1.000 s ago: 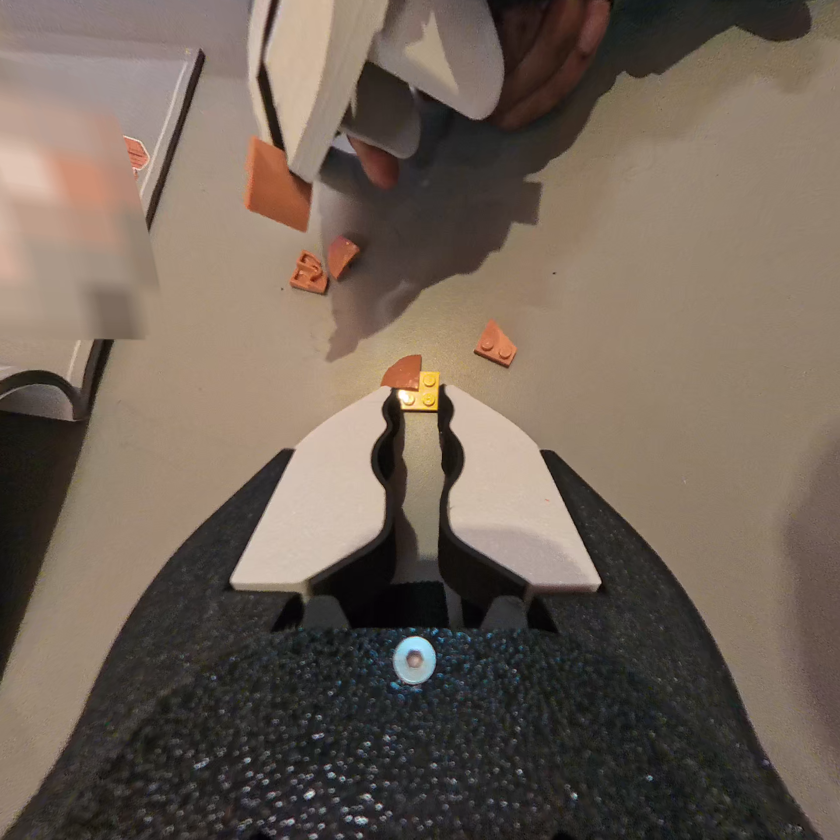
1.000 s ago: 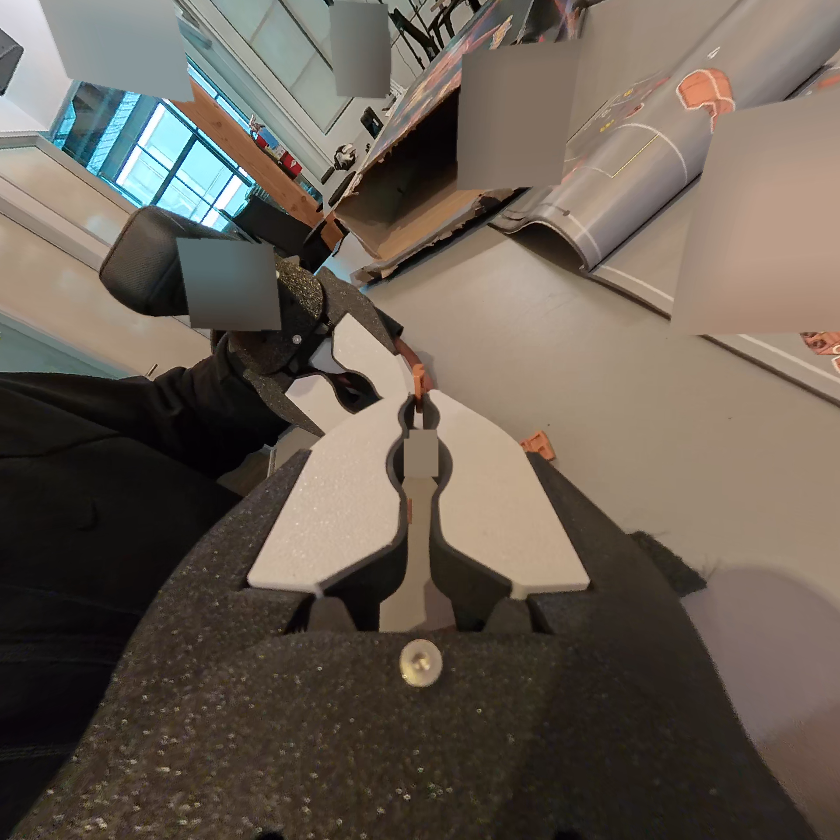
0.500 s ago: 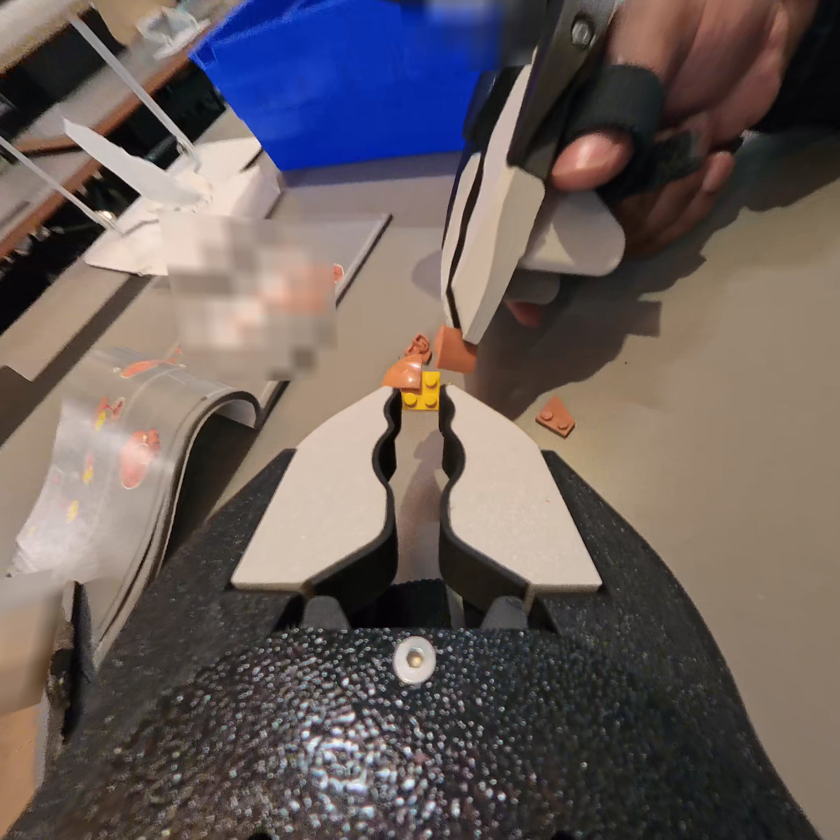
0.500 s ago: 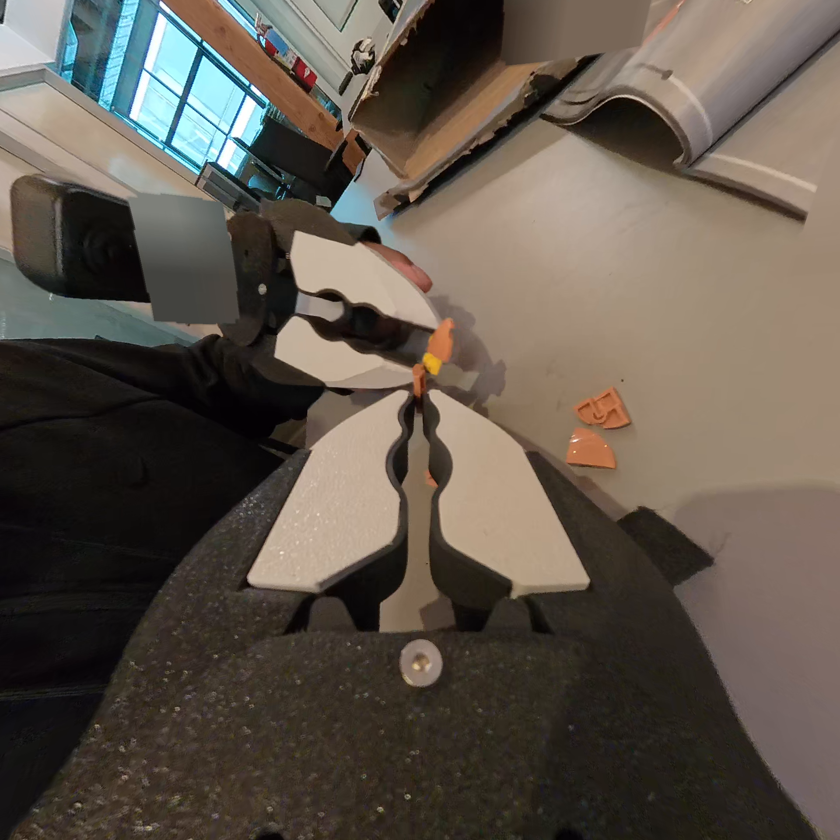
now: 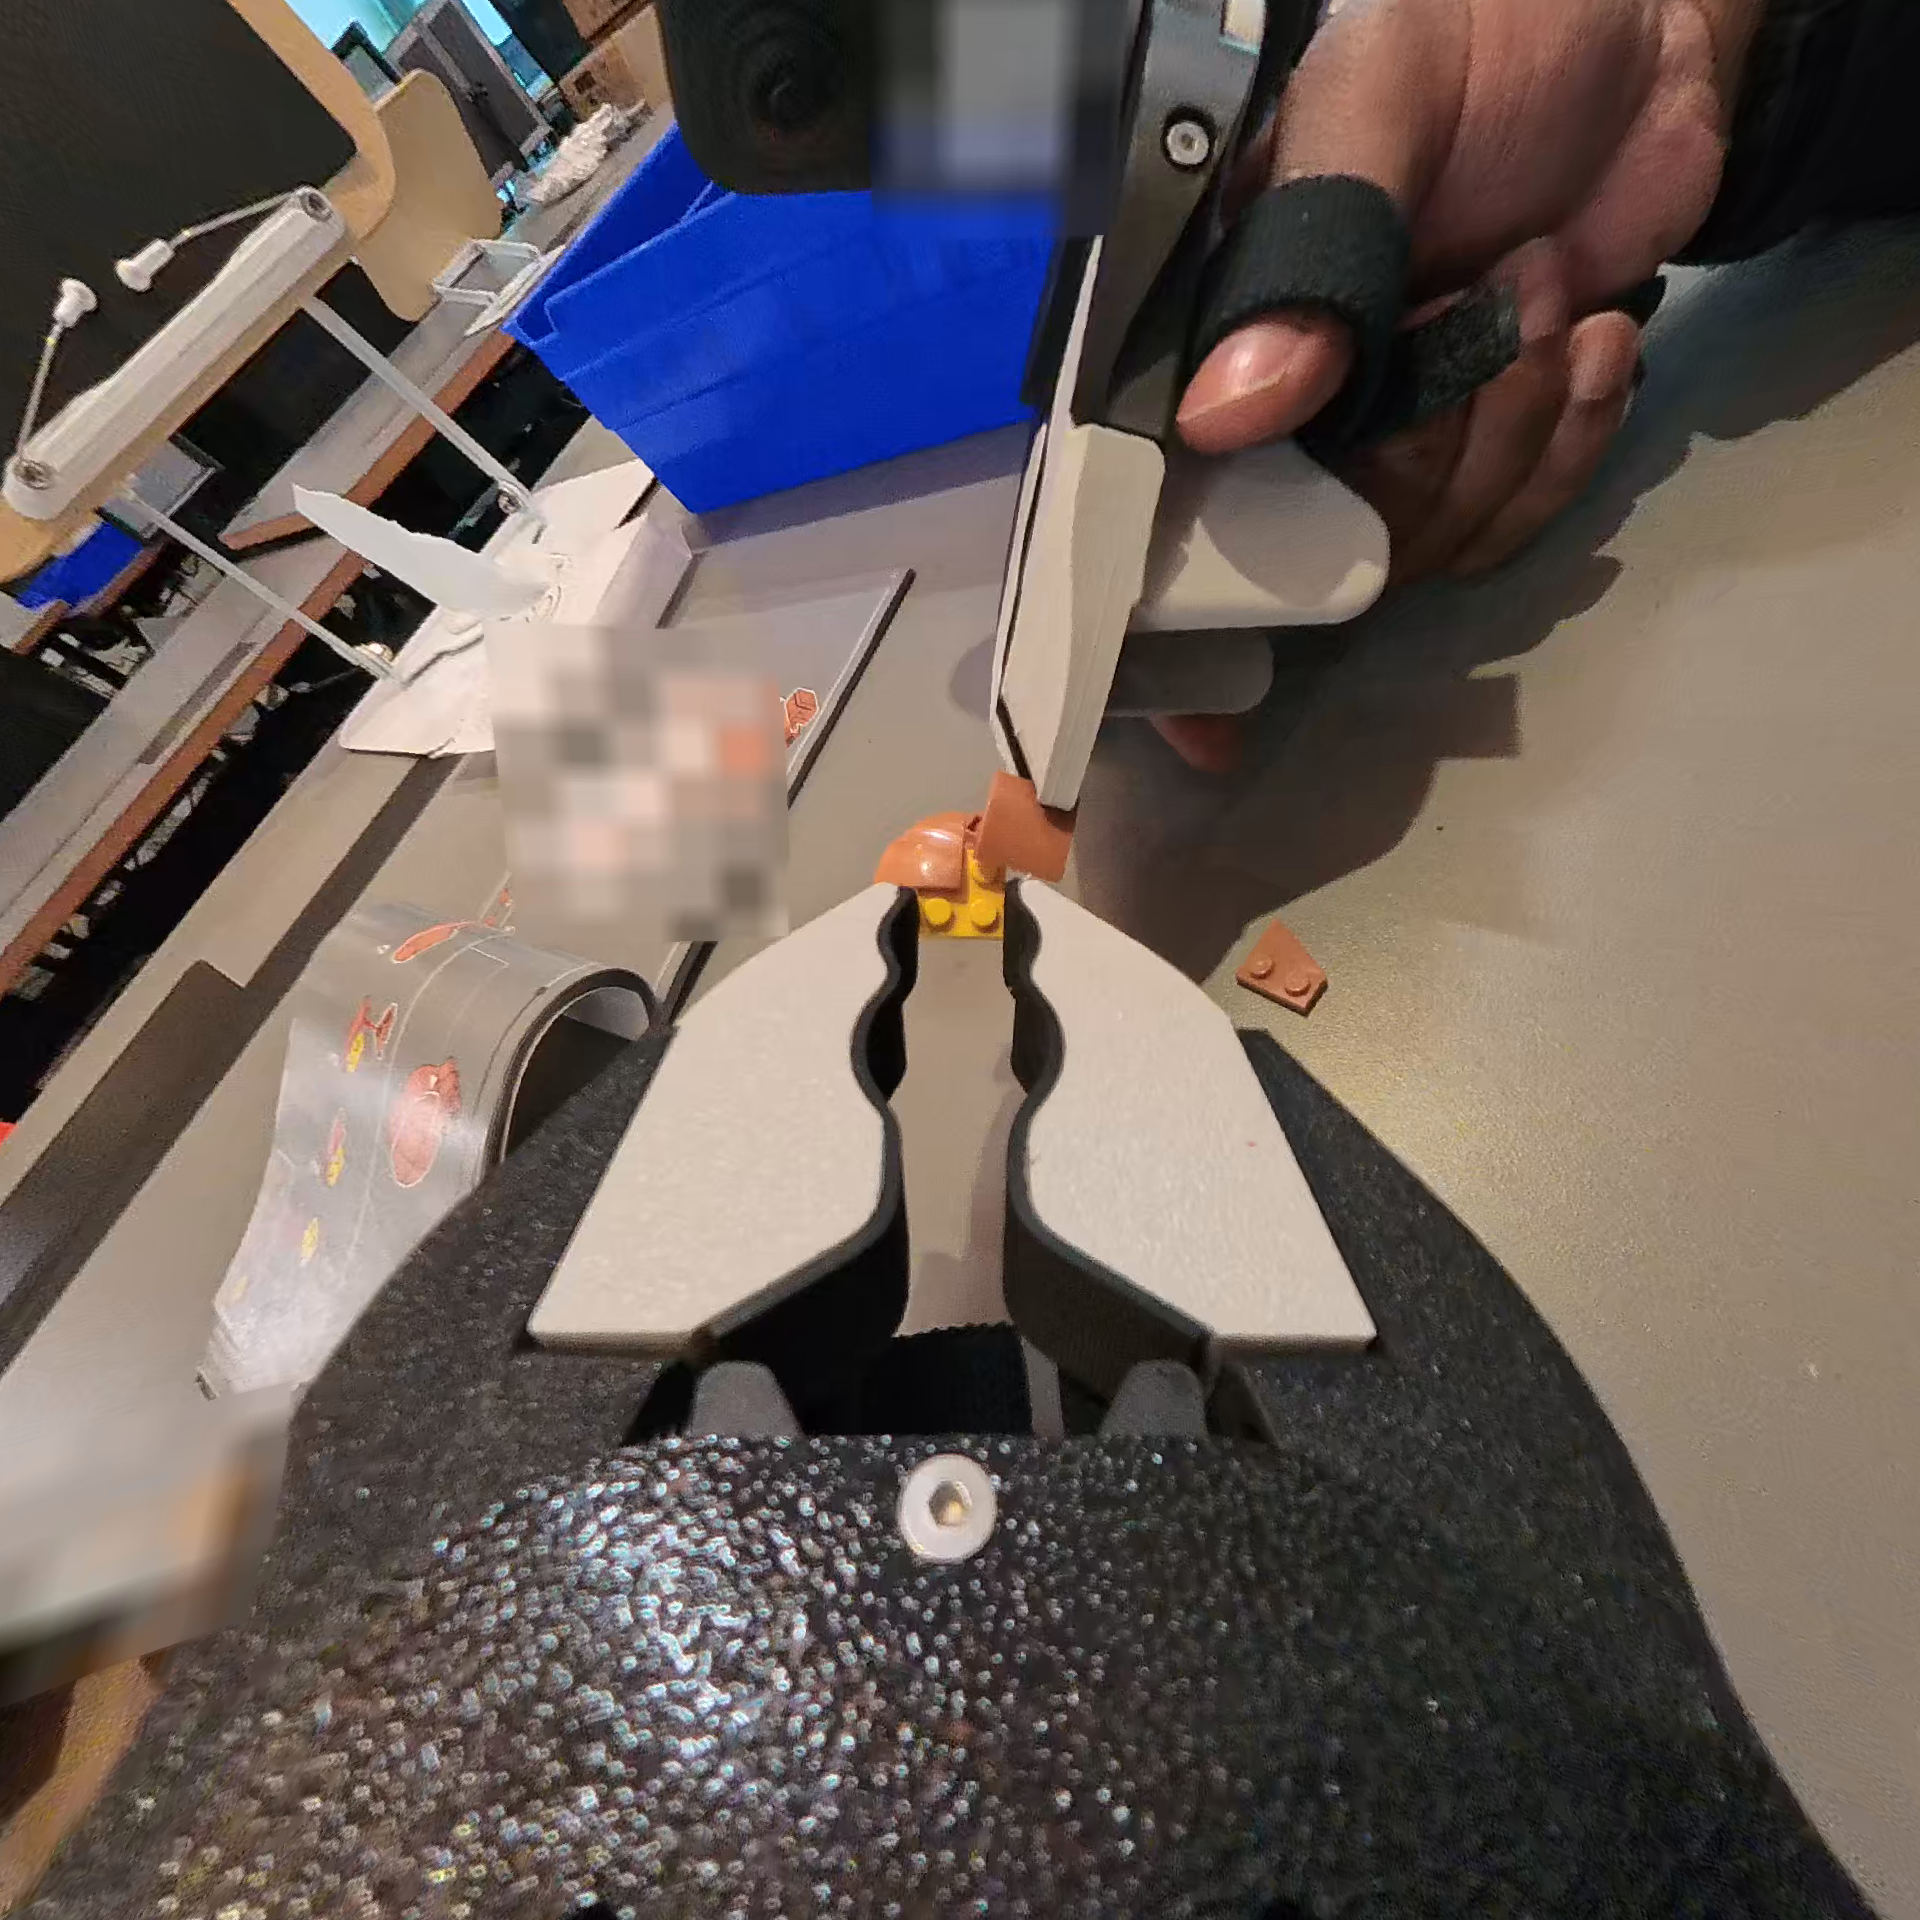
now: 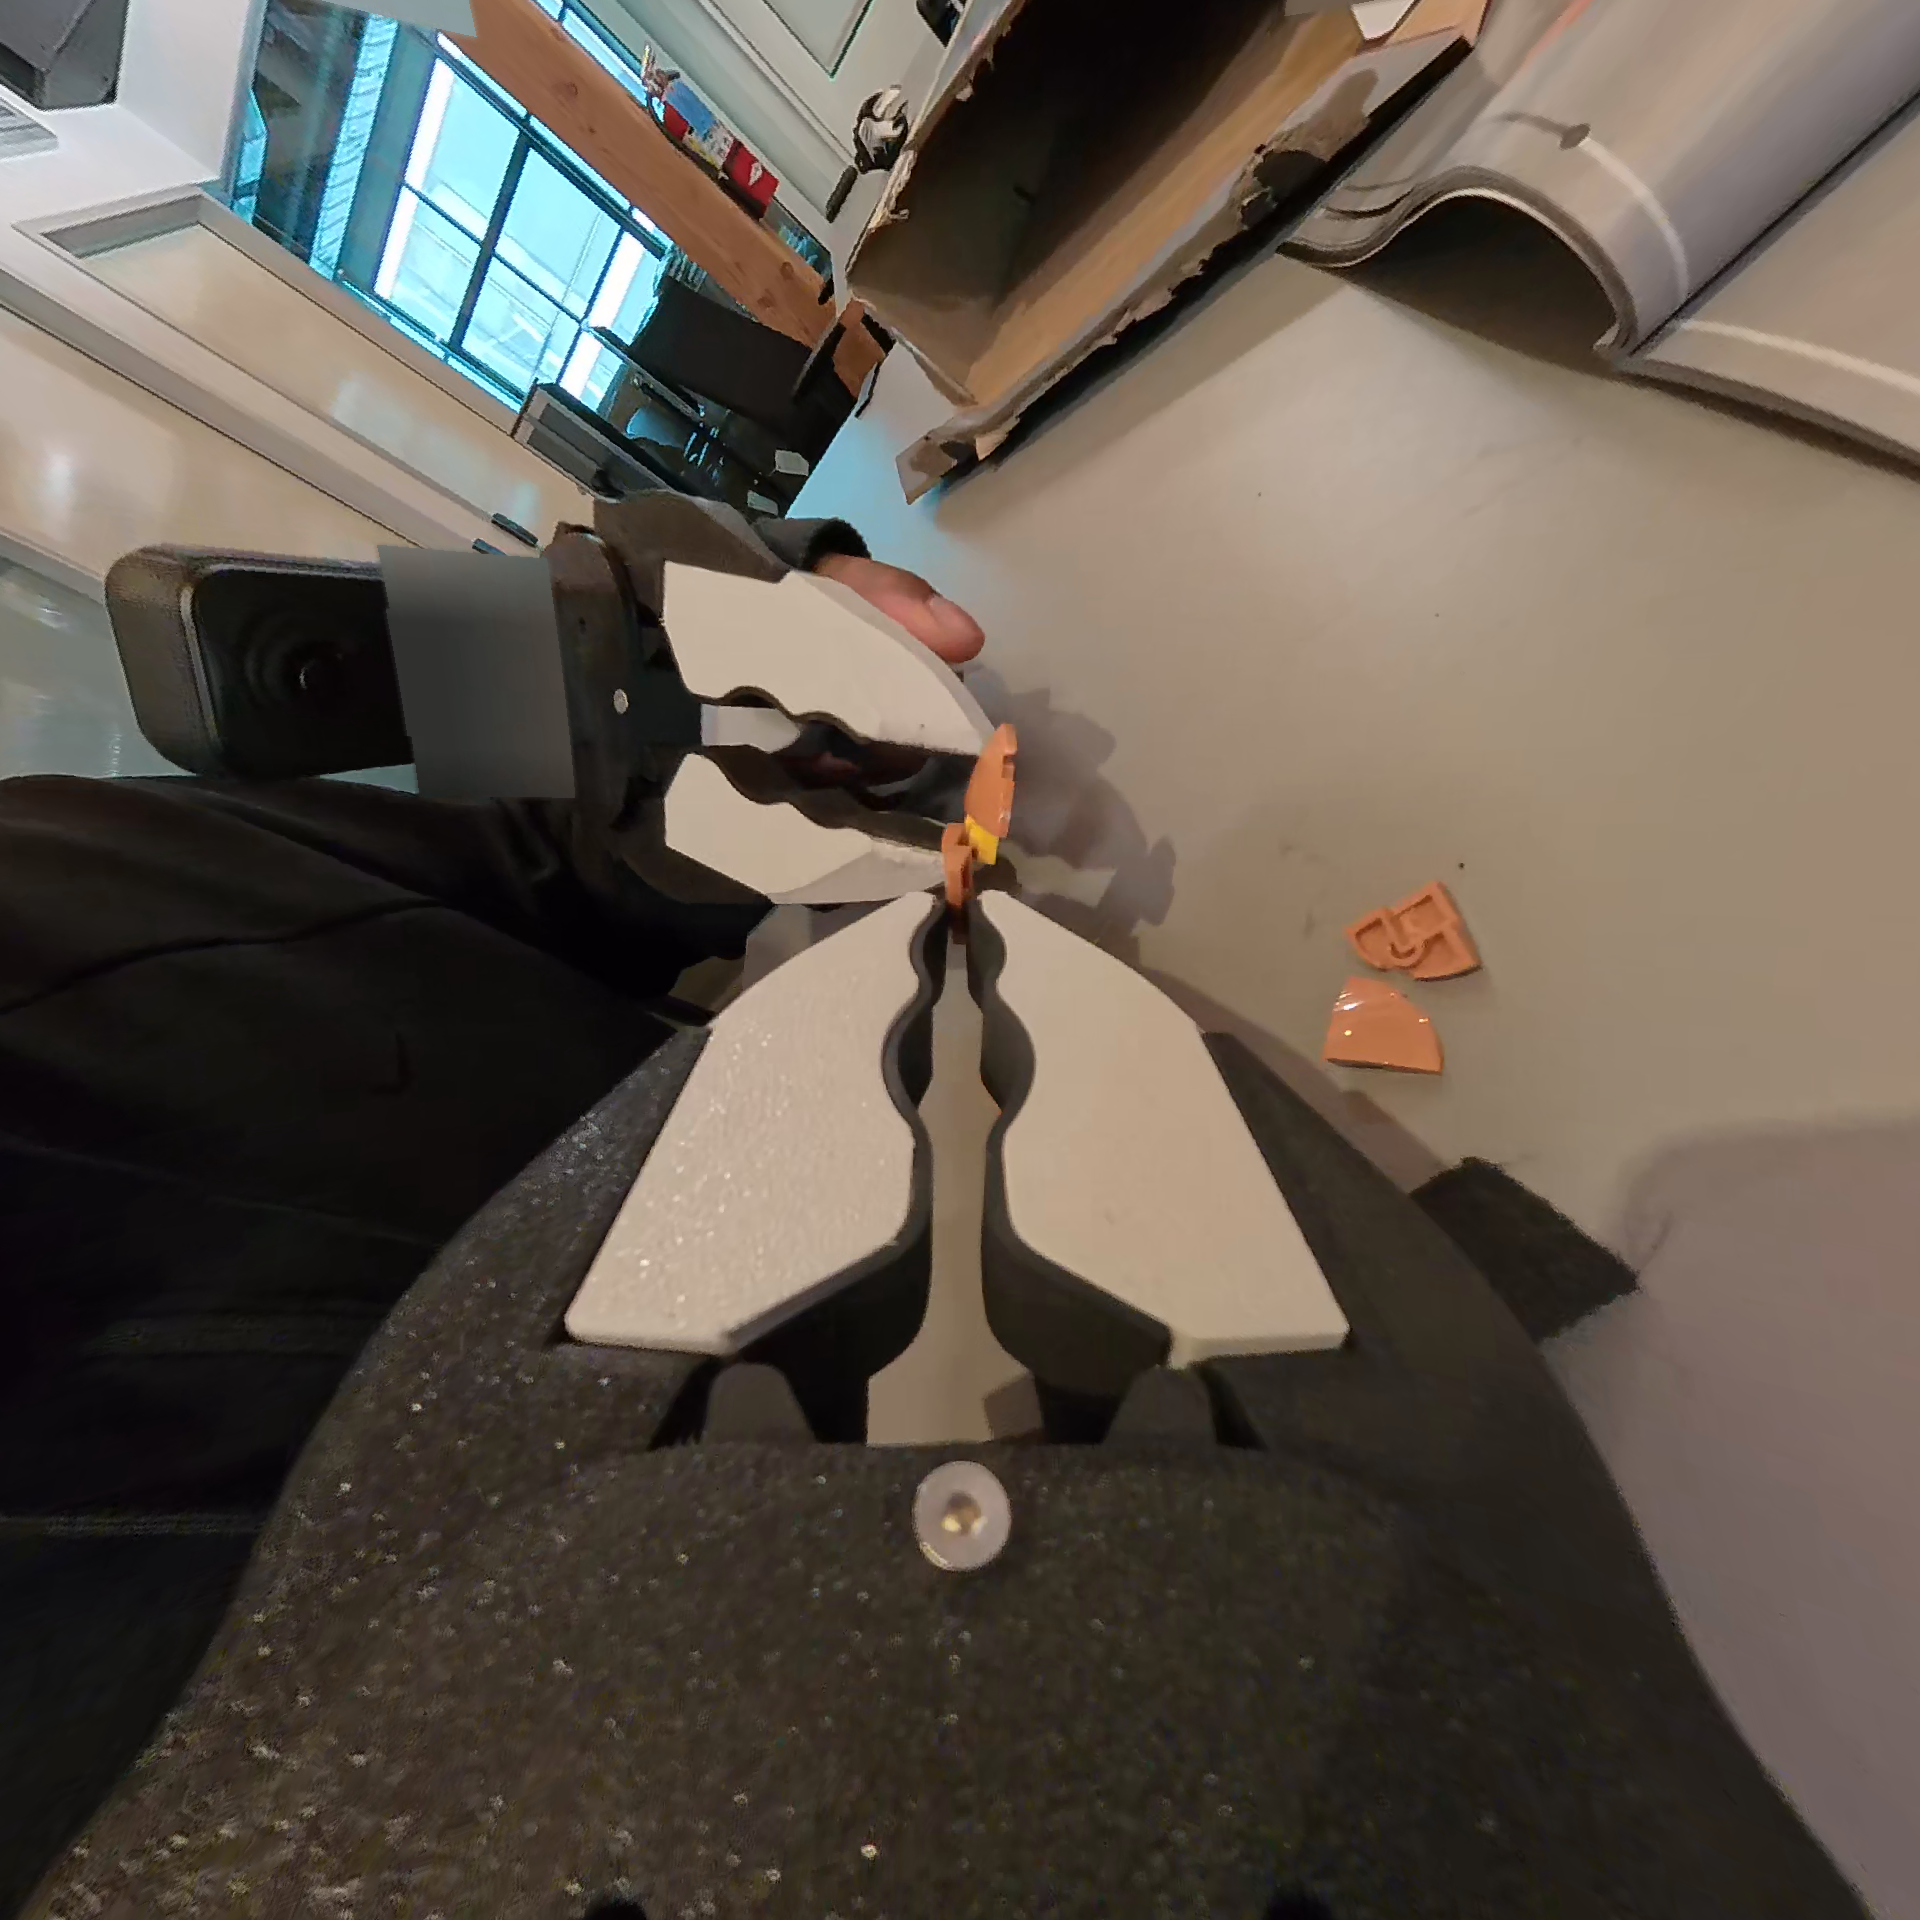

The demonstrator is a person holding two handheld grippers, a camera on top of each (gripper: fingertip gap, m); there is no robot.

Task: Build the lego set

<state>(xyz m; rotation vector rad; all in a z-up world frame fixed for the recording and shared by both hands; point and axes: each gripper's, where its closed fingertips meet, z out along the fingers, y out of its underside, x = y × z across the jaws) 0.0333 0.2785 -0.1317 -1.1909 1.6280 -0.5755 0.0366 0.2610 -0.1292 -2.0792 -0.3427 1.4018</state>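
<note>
1. Left gripper [image 5: 961,902]: jaws narrowly parted, clamped on yellow studded plate [image 5: 962,914] bearing a rounded brown piece [image 5: 923,858].
2. Right gripper [image 6: 958,906]: jaws almost closed, pinching brown tile [image 5: 1023,826] edge-on, touching the plate's far studs just beyond the left tips.
3. Risk: tilted tile, thin pinch; likely to slip or pop free under pressing.
4. Risk: plate could pivot between the pads.

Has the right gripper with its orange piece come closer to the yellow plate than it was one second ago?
Yes. The right gripper came down toward the left gripper; its orange piece now touches the yellow plate, above the table.
</note>
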